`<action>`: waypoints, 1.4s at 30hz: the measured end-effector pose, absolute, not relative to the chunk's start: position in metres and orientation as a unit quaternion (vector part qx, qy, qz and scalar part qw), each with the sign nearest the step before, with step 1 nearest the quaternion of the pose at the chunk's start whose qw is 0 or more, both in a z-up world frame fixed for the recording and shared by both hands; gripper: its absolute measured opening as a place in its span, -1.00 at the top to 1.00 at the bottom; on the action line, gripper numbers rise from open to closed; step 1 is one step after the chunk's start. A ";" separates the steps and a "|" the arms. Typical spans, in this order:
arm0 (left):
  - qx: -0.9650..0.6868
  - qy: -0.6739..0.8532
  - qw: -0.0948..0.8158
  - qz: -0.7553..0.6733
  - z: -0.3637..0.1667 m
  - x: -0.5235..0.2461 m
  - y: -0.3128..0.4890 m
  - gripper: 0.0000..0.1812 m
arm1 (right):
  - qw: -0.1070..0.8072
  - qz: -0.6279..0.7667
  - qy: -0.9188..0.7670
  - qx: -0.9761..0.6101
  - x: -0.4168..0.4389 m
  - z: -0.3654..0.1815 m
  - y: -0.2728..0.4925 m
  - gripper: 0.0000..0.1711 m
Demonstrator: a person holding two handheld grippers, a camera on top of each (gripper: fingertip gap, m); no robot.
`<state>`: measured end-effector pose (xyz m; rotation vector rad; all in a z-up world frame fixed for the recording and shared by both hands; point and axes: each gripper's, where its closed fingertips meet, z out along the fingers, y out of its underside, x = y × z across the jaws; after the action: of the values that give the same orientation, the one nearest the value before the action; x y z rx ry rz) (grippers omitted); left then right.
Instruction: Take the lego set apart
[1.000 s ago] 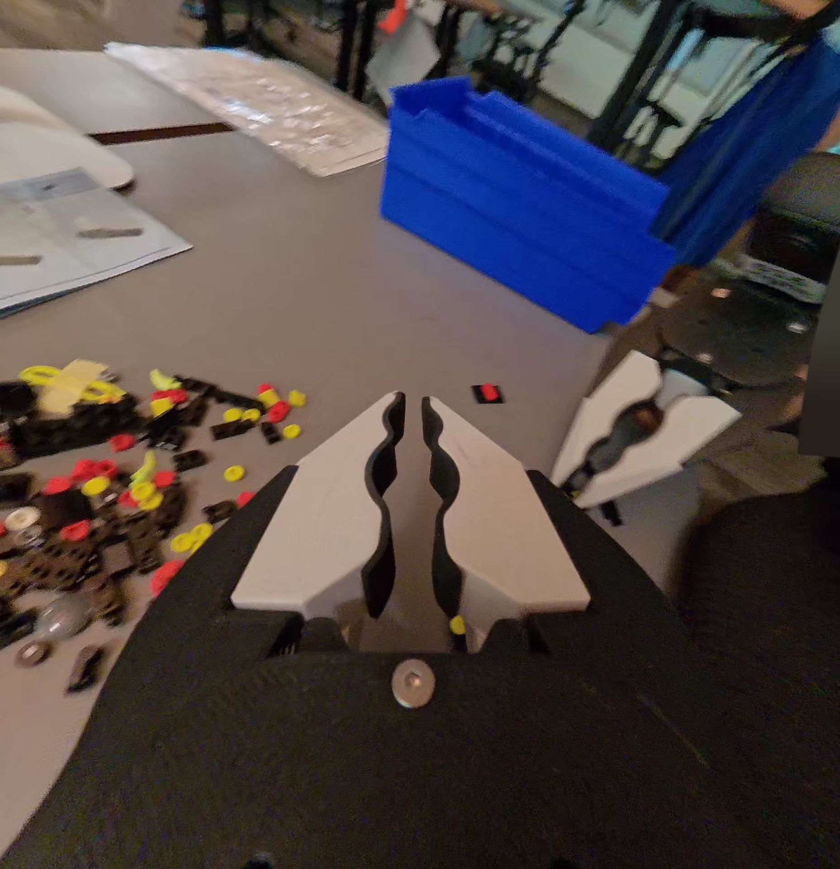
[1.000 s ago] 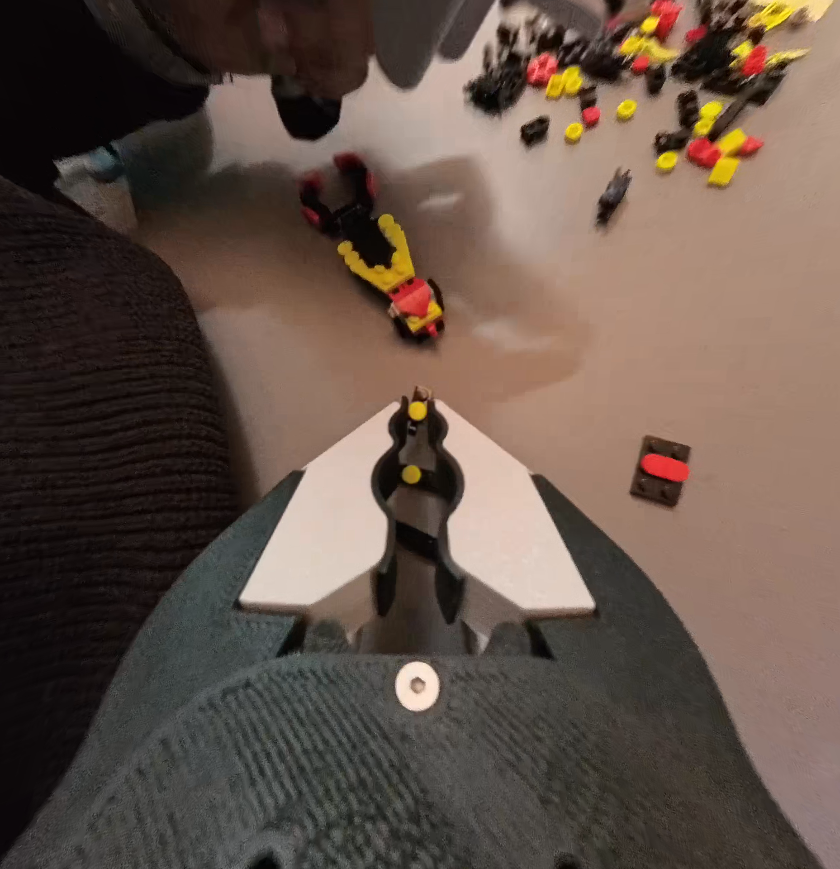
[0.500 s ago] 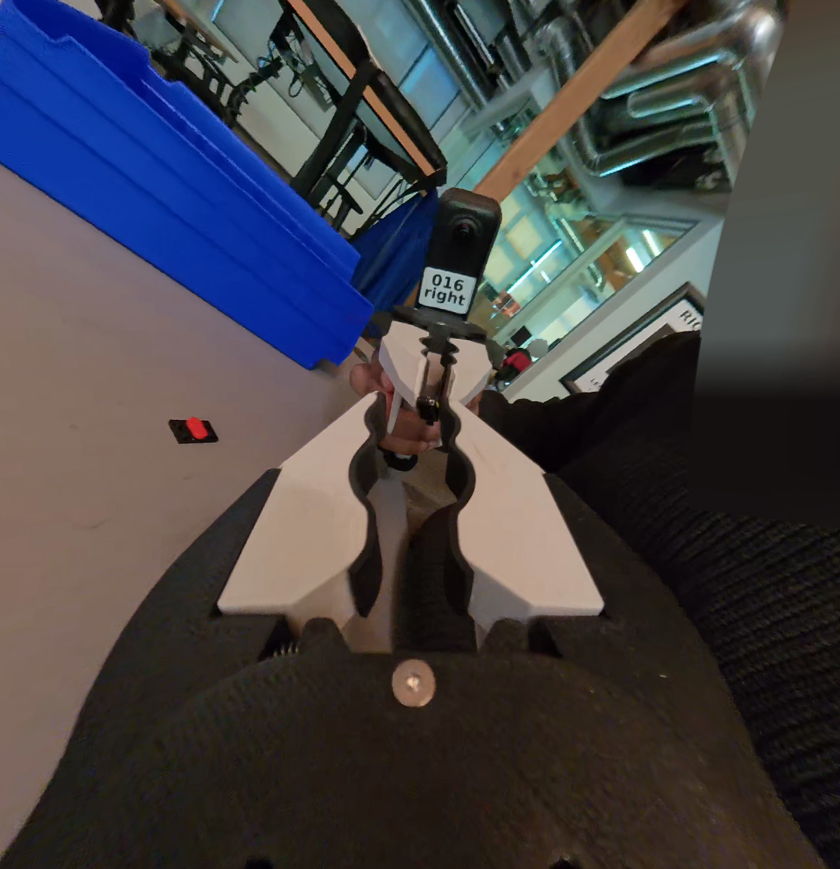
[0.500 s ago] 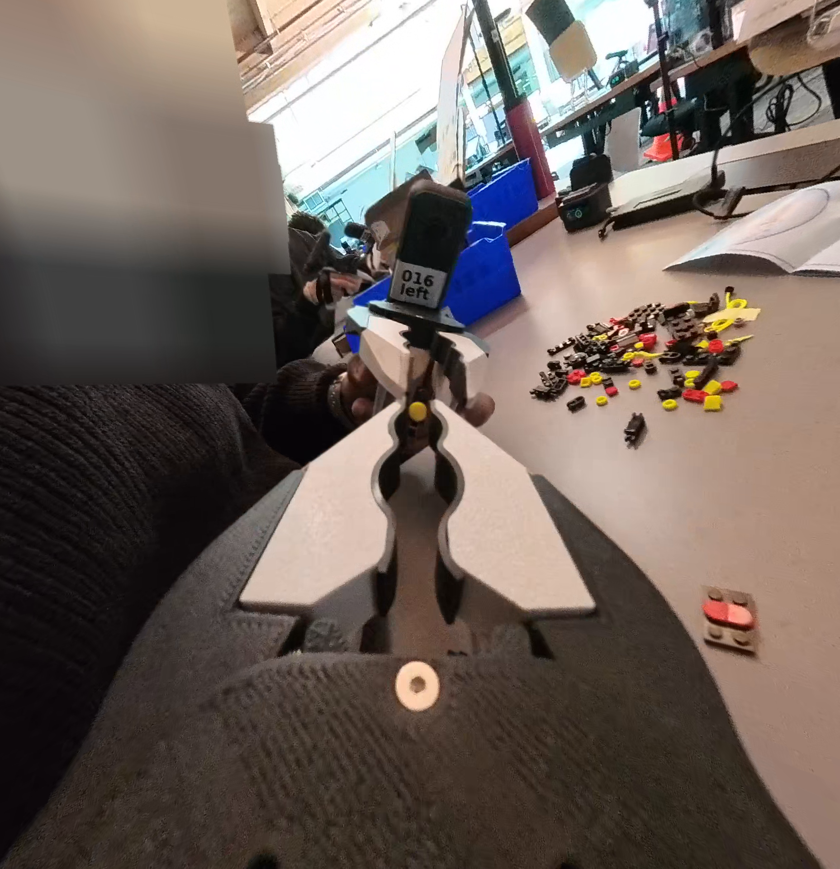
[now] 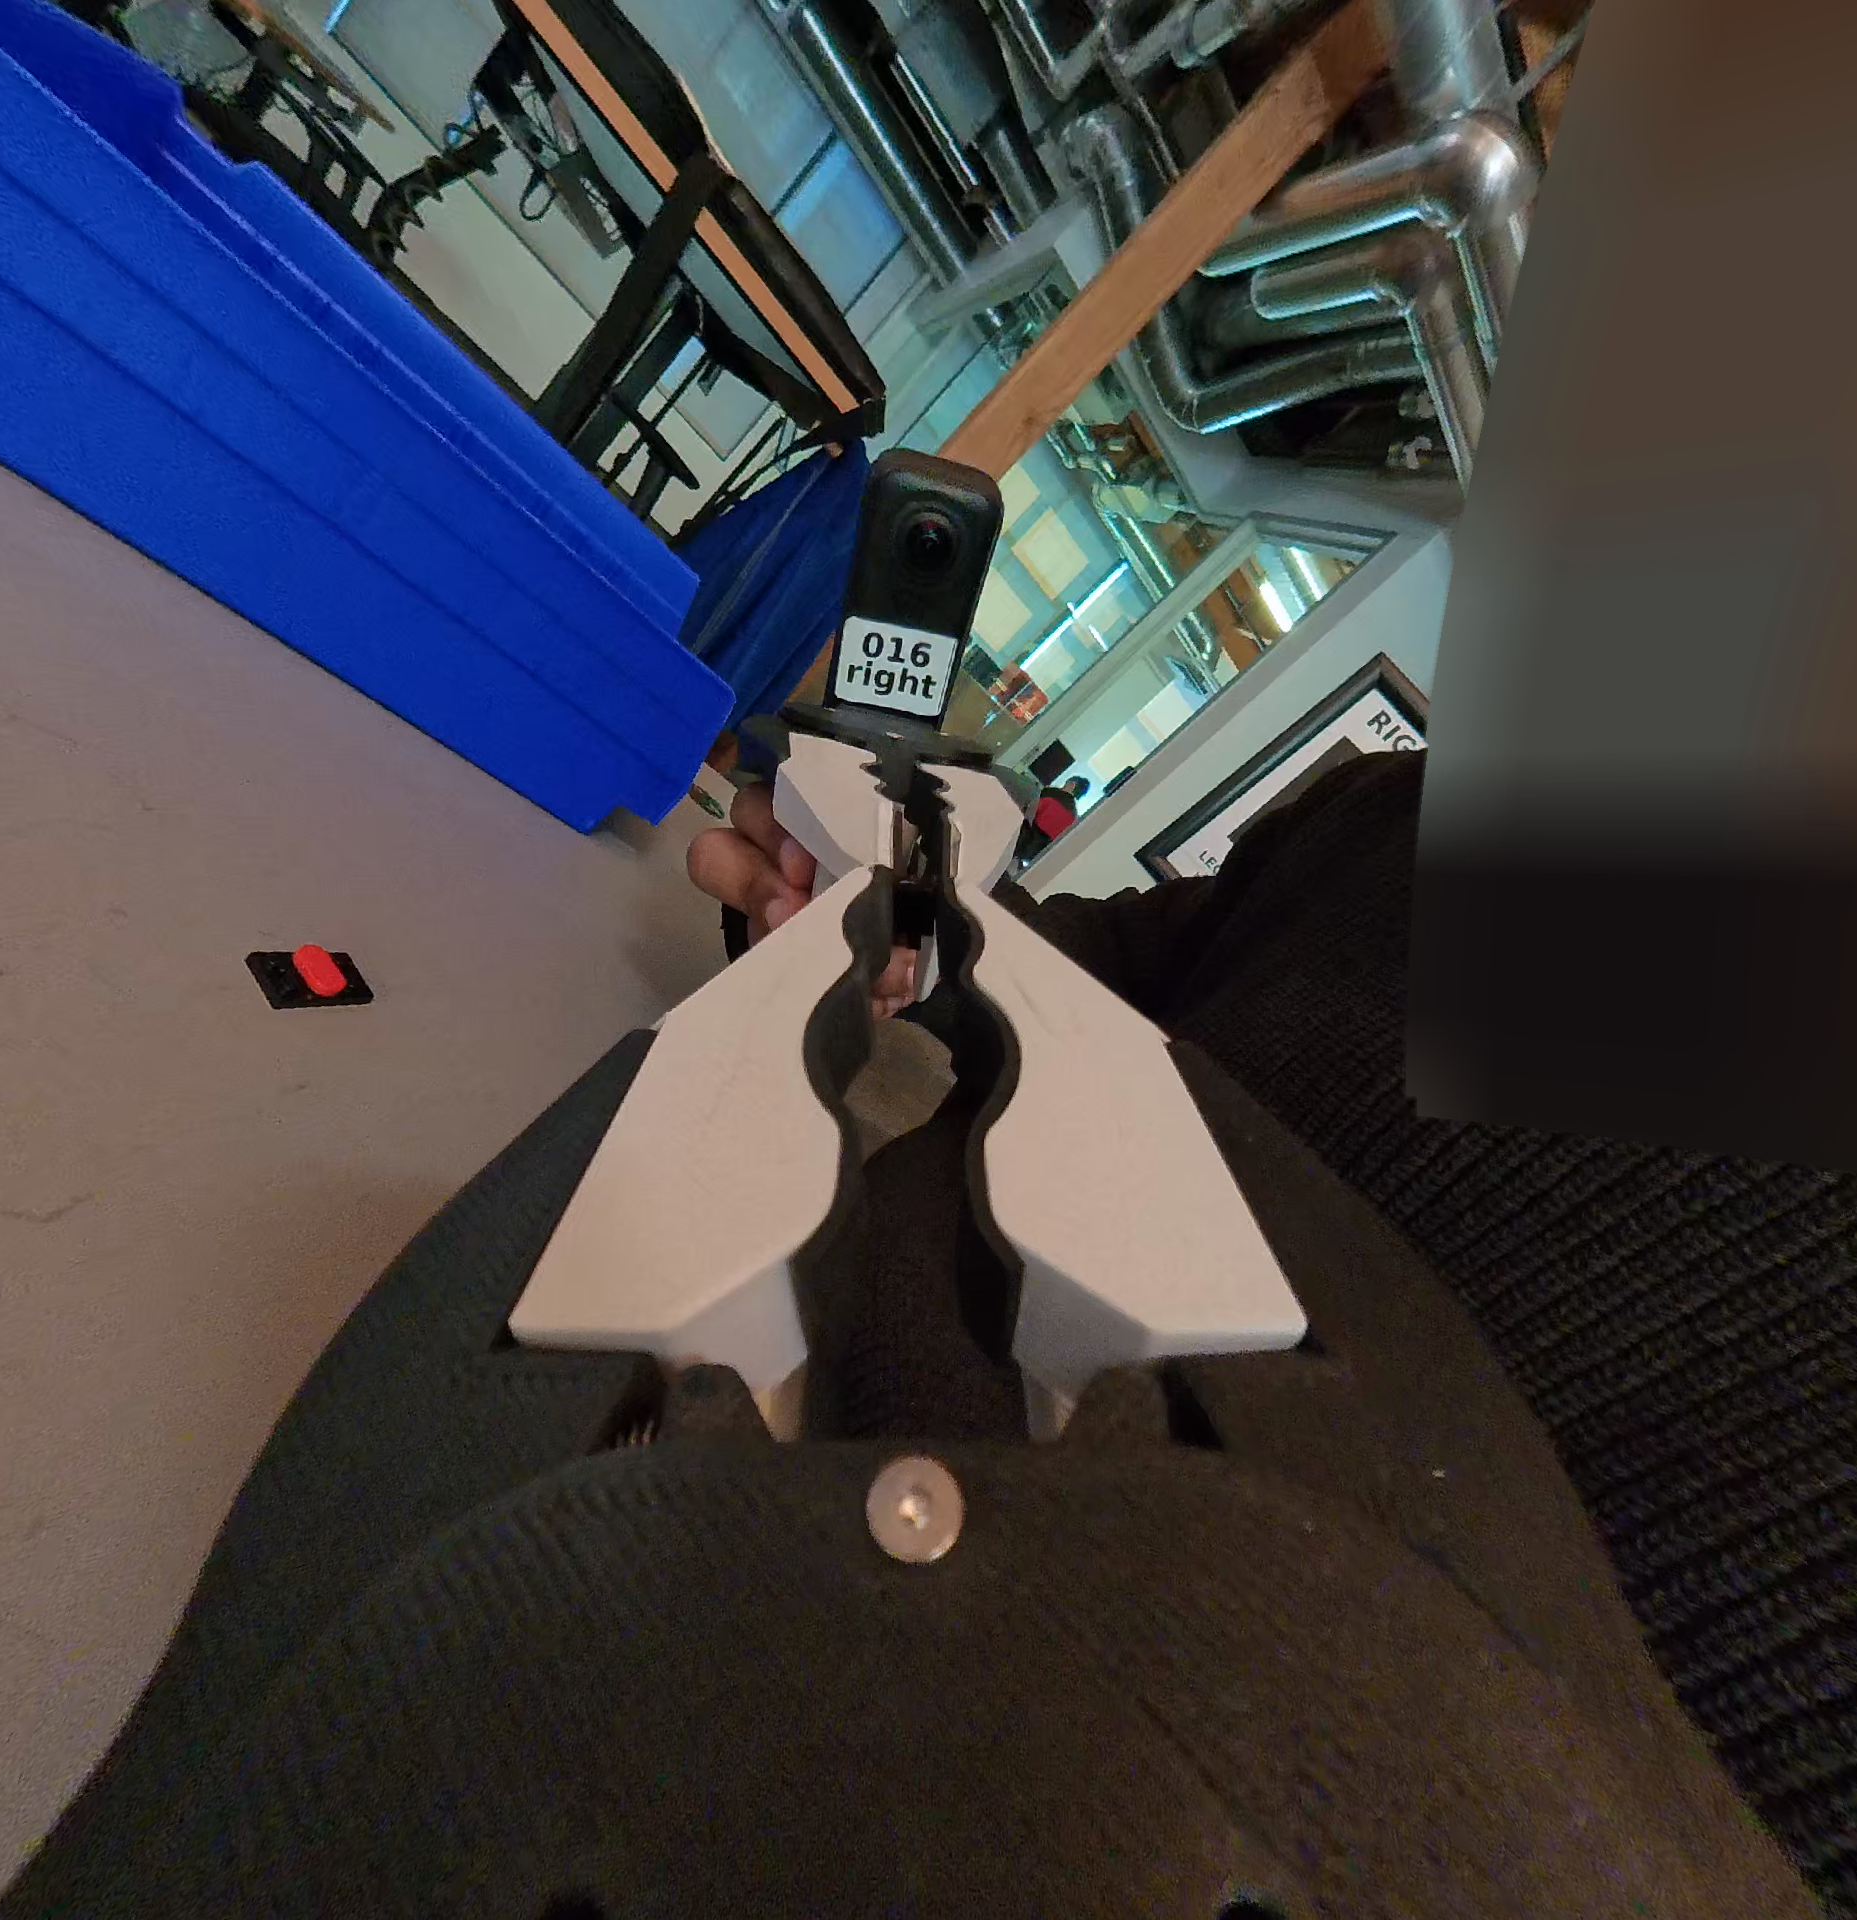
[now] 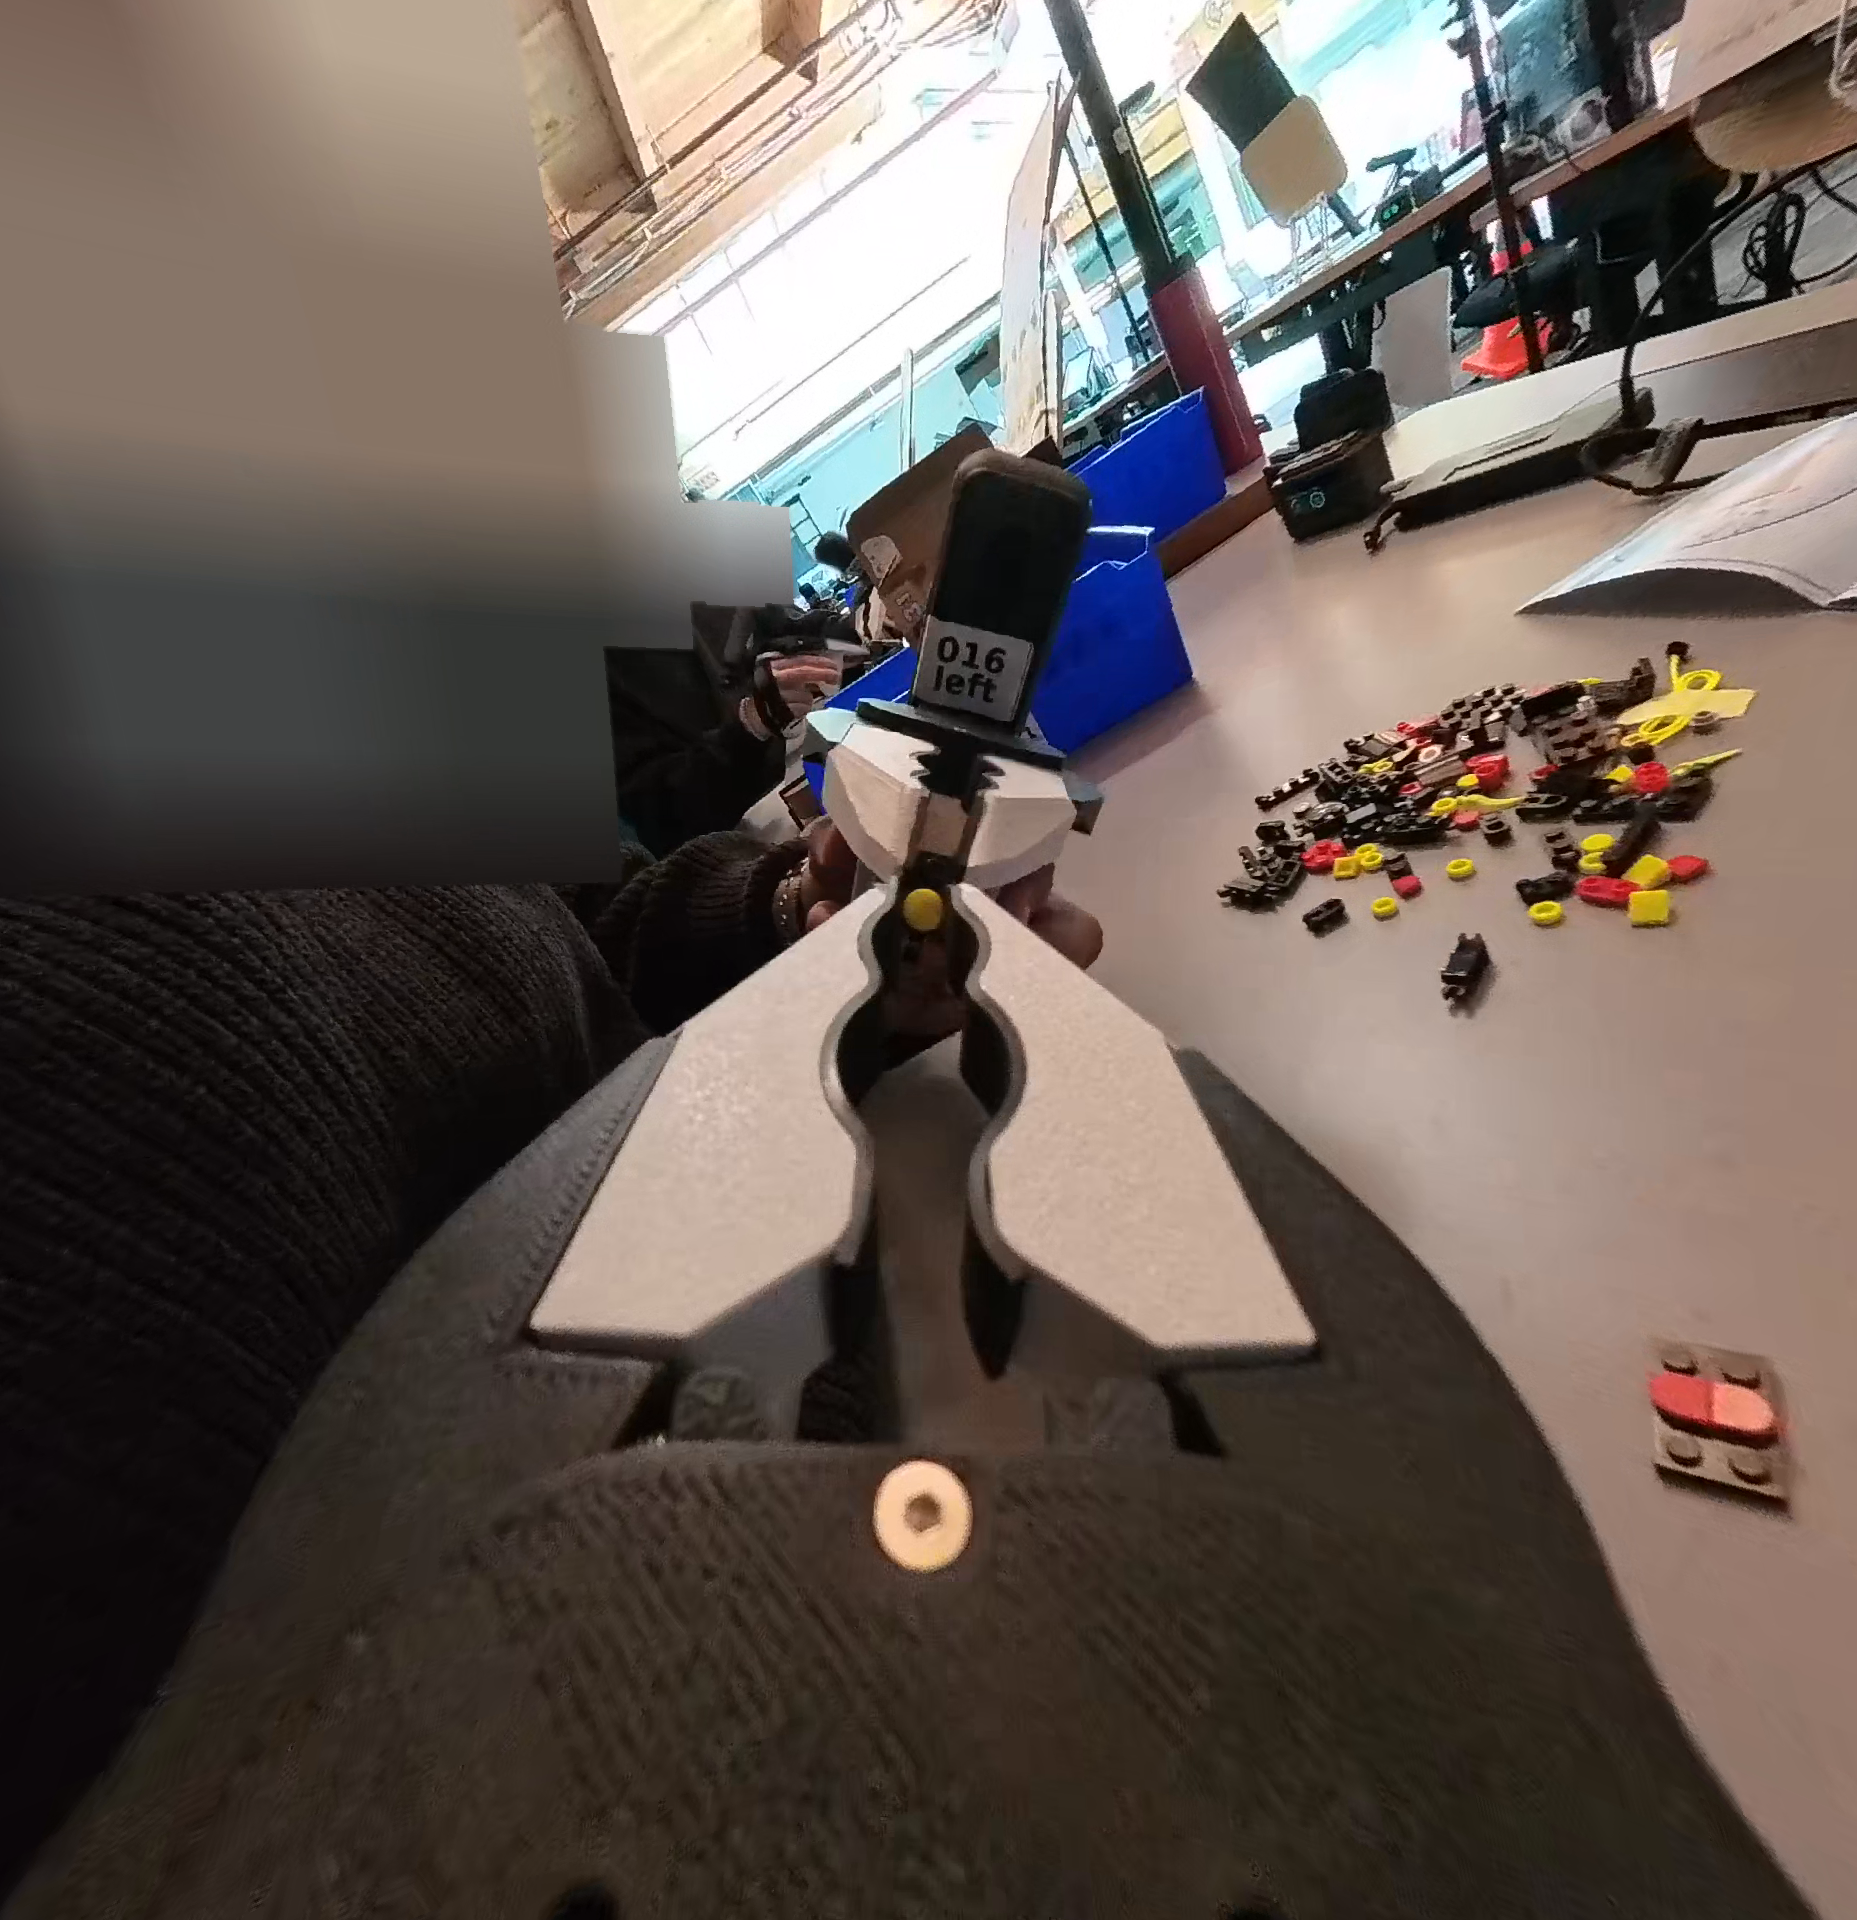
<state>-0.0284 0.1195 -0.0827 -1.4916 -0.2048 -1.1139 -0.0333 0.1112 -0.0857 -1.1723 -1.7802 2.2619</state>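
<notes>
progress: mostly apart, loose lego pile (image 6: 1464,821) on table (image 6: 1423,1143) | right gripper (image 6: 919,914) pinching small yellow-studded black piece (image 6: 921,908) | left gripper (image 5: 908,894) closing on it, grip unclear | separation left

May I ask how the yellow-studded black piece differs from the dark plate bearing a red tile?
The small black lego piece with a yellow round stud is pinched aloft between the right claw and left claw; the dark flat plate with a red rounded tile lies alone on the grey table. One carries yellow, the other red. Both are lego parts.
</notes>
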 end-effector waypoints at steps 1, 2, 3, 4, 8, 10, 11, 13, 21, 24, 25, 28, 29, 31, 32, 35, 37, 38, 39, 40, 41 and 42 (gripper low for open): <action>-0.643 -0.086 0.592 -0.478 -0.083 -0.028 0.119 0.94 | 0.018 0.727 -0.574 -0.376 -0.033 -0.085 0.111 0.93; -0.645 -0.086 0.592 -0.476 -0.083 -0.028 0.120 0.94 | 0.020 0.726 -0.575 -0.376 -0.033 -0.085 0.112 0.94; -0.646 -0.085 0.593 -0.473 -0.083 -0.028 0.120 0.94 | 0.020 0.726 -0.576 -0.376 -0.033 -0.086 0.112 0.93; -0.648 -0.083 0.593 -0.470 -0.084 -0.028 0.120 0.94 | 0.018 0.726 -0.575 -0.376 -0.032 -0.086 0.113 0.93; -0.649 -0.090 0.602 -0.457 -0.083 -0.032 0.121 0.94 | 0.012 0.728 -0.569 -0.382 -0.034 -0.087 0.117 0.94; -0.646 -0.096 0.605 -0.455 -0.082 -0.033 0.121 0.94 | 0.015 0.725 -0.572 -0.384 -0.034 -0.088 0.116 0.92; -0.645 -0.099 0.606 -0.455 -0.082 -0.033 0.122 0.94 | 0.015 0.724 -0.573 -0.383 -0.034 -0.088 0.116 0.92; -0.642 -0.102 0.607 -0.458 -0.082 -0.031 0.123 0.94 | 0.016 0.724 -0.574 -0.382 -0.034 -0.088 0.115 0.92; -0.641 -0.121 0.604 -0.458 -0.082 -0.034 0.124 0.94 | 0.017 0.725 -0.565 -0.394 -0.037 -0.088 0.117 0.92; -0.632 -0.130 0.607 -0.464 -0.081 -0.036 0.124 0.95 | 0.012 0.732 -0.553 -0.398 -0.038 -0.086 0.118 0.92; -0.630 -0.133 0.607 -0.466 -0.080 -0.036 0.124 0.95 | 0.011 0.734 -0.550 -0.399 -0.039 -0.085 0.118 0.92; -0.627 -0.138 0.608 -0.467 -0.080 -0.036 0.125 0.95 | 0.005 0.739 -0.541 -0.403 -0.039 -0.084 0.118 0.92; -0.627 -0.139 0.608 -0.467 -0.080 -0.036 0.125 0.95 | 0.001 0.741 -0.536 -0.405 -0.040 -0.084 0.119 0.92; -0.627 -0.138 0.605 -0.471 -0.080 -0.035 0.125 0.94 | -0.006 0.744 -0.532 -0.404 -0.039 -0.083 0.119 0.93; -0.628 -0.138 0.603 -0.472 -0.081 -0.034 0.124 0.95 | -0.009 0.744 -0.532 -0.404 -0.038 -0.084 0.118 0.93; -0.627 -0.153 0.603 -0.470 -0.082 -0.036 0.126 0.95 | -0.016 0.735 -0.539 -0.411 -0.039 -0.086 0.120 0.93; -0.624 -0.156 0.605 -0.469 -0.082 -0.036 0.127 0.94 | -0.006 0.732 -0.542 -0.413 -0.040 -0.085 0.121 0.93; -0.629 -0.151 0.606 -0.463 -0.082 -0.035 0.127 0.93 | -0.004 0.731 -0.543 -0.413 -0.039 -0.085 0.121 0.93; -0.636 -0.145 0.609 -0.452 -0.082 -0.034 0.126 0.93 | -0.007 0.733 -0.540 -0.414 -0.039 -0.084 0.122 0.94; -0.642 -0.136 0.612 -0.442 -0.081 -0.032 0.126 0.92 | -0.015 0.737 -0.533 -0.414 -0.038 -0.083 0.121 0.93; -0.647 -0.126 0.612 -0.437 -0.080 -0.031 0.124 0.92 | -0.023 0.742 -0.529 -0.413 -0.037 -0.081 0.120 0.93; -0.654 -0.118 0.612 -0.429 -0.080 -0.030 0.123 0.91 | -0.031 0.744 -0.525 -0.412 -0.036 -0.081 0.119 0.93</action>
<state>-0.0297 0.1226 -0.0798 -1.5081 -0.2715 -0.9905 -0.0360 0.1191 -0.0808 -1.3216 -1.6820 2.3835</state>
